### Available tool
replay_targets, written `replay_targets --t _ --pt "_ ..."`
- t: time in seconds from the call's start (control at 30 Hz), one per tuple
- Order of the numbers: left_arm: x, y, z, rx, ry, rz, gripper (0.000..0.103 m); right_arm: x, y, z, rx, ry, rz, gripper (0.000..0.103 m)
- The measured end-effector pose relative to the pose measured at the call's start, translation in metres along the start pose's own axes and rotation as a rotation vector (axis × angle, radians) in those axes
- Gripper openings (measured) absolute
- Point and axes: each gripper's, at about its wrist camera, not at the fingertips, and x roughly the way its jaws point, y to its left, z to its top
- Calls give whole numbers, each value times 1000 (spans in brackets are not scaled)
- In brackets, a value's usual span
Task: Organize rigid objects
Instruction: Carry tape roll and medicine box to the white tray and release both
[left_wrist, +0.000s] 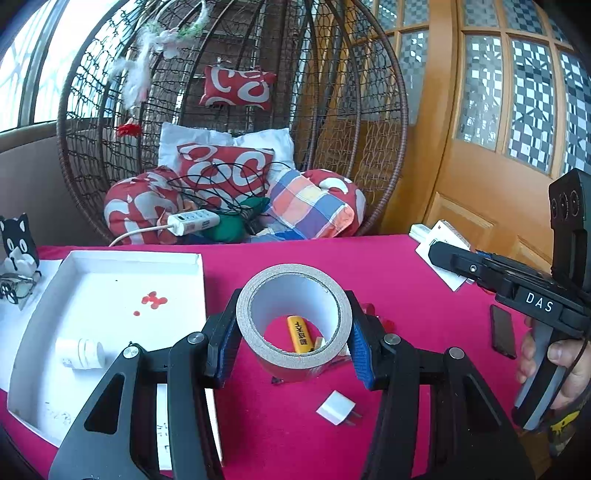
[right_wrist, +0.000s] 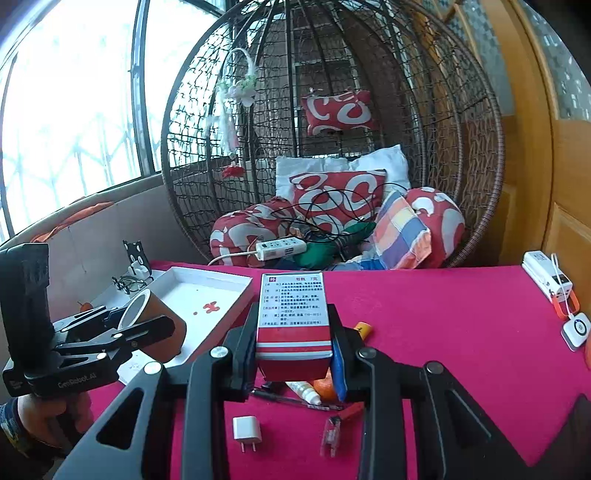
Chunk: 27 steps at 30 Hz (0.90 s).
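Two items in hand, one per gripper, both lifted off the worktop.

Item one: a grey roll of wide adhesive tape with a white inner core (left_wrist: 293, 321), gripped by my left gripper (left_wrist: 291, 339). The jaws press on its outer wall from either side; the roll's open bore faces the camera, its axis running roughly along the fingers.

Item two: a red-and-white cardboard medicine box with printed text (right_wrist: 291, 321), gripped by my right gripper (right_wrist: 293, 350). The jaws clamp its two narrow sides near the lower end; its long axis runs forward and up, away from the camera.

Destination, as I judge it: the shallow white cardboard tray with red specks on its floor (left_wrist: 110, 258). It lies left of both loads. In the left wrist view its near rim sits just beside the tape roll; in the right wrist view it lies well to the left of the box, with the left gripper and its roll between. So my left hand is the nearer, and should go first or clear the way.

Already in the tray: a small white cylindrical item (left_wrist: 83, 354).

Loose on the magenta cloth worktop (left_wrist: 406, 266): a yellow lighter (left_wrist: 299, 334), a white plug adapter (right_wrist: 246, 430).
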Motion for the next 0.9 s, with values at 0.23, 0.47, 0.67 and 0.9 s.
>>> replay_targets --t 0.23,0.47,0.67,0.9 --pt "-5 24 -1 -43 -7 24 51 13 20 7 -33 22 35 31" --pt "-18 56 -1 -101 -33 76 51 27 50 19 -81 32 85 31" --pt "-39 100 -1 -174 -69 163 51 39 79 28 -131 33 127 31" --pt "-67 162 3 -259 -111 302 51 59 111 32 -162 47 179 31"
